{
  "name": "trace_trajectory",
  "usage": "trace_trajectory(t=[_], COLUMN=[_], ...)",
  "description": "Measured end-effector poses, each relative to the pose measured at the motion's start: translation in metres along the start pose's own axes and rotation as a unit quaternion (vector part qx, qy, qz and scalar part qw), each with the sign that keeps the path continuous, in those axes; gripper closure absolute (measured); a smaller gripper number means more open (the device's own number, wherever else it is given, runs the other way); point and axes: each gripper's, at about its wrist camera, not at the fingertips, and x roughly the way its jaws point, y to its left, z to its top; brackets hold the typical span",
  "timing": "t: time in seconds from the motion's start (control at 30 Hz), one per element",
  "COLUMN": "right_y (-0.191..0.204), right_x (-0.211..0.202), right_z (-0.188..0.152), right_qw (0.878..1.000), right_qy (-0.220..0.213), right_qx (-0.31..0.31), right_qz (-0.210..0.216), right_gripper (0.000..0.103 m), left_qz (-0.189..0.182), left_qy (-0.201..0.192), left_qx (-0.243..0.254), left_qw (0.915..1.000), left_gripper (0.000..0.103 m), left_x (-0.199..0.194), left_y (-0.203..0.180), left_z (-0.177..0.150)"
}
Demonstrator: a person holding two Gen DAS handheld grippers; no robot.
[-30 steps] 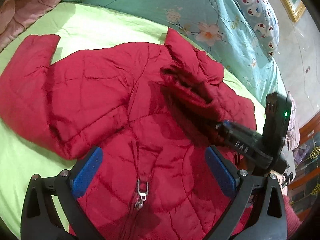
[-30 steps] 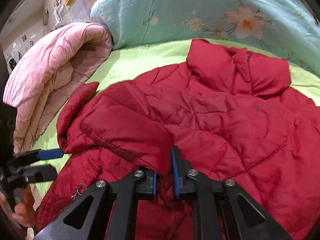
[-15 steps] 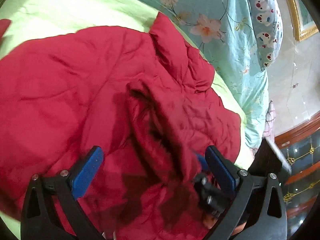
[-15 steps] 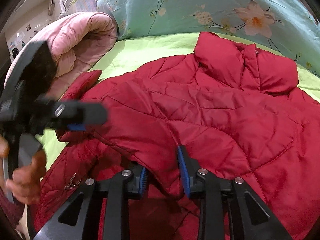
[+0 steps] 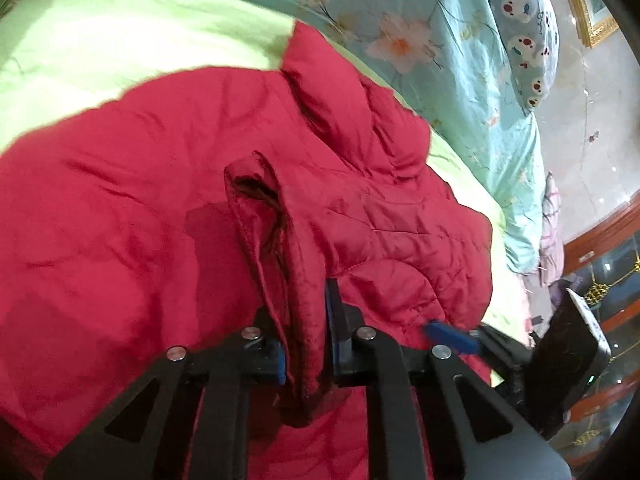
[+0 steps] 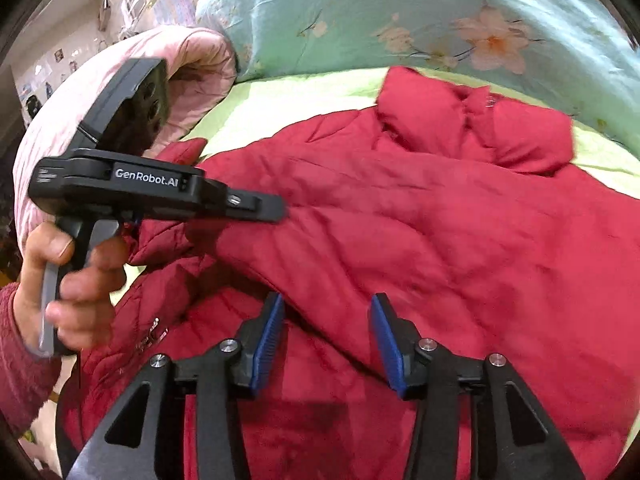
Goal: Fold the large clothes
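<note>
A red quilted jacket (image 5: 120,220) (image 6: 460,232) lies spread on the bed, with one sleeve folded across its front. In the left wrist view the sleeve's cuff (image 5: 280,240) stands up between my left gripper's (image 5: 306,344) pads, which are closing and press on it. In the right wrist view my right gripper (image 6: 326,344) is opening. The folded sleeve's edge lies between its blue pads, and neither pad touches it. The left gripper (image 6: 276,210) shows there too, held by a hand (image 6: 72,280) over the jacket's left side.
A lime-green sheet (image 5: 120,52) covers the bed. A teal floral quilt (image 6: 360,12) lies behind the collar and a rolled pink quilt (image 6: 192,64) at the far left. A cartoon-print pillow (image 5: 528,40) and dark wooden furniture (image 5: 600,240) are at the right.
My left gripper swung right across the jacket and went from wide open to clamped on the cuff. My right gripper's jaws parted and let go of the sleeve fold.
</note>
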Motion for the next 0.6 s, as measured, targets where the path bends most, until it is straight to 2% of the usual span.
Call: trace_trajectory(t=[0.1,0.23,0.33,0.43,0.6], right_y=[-0.018,-0.064,-0.098,-0.127,-0.157], right_x=[-0.019,-0.053,-0.070,-0.068,-0.037], right_z=[-0.005,-0.011,-0.005,0.006,0.012], right_qw=[1.000,0.993,0.983,0.975,0.973], right_qy=[-0.013,-0.052,-0.077,-0.072,-0.023], right_qx=[0.022,0.099,0.144,0.169,0.172], right_qz=[-0.018,-0.034,-0.087,-0.124,-0.155], right_gripper=[0.056,0.056,0.054,0.054,0.059], left_qz=[0.017,0.031,0.037,0.038,0.046], left_qy=[-0.013,-0.023,-0.020,-0.021,-0.013], left_qx=[0.003,0.000,-0.004,-0.002,0.007], left_qw=[0.9998,0.9992,0.9991,0.9991,0.9988], left_gripper=[0.091,0.091,0.091,0.091,0.091], left_x=[-0.011,-0.015,-0.011,-0.012,-0.008], left_y=[0.011,0.023,0.028,0.027,0.030], left_z=[0.000,-0.007,-0.010,-0.008,-0.005])
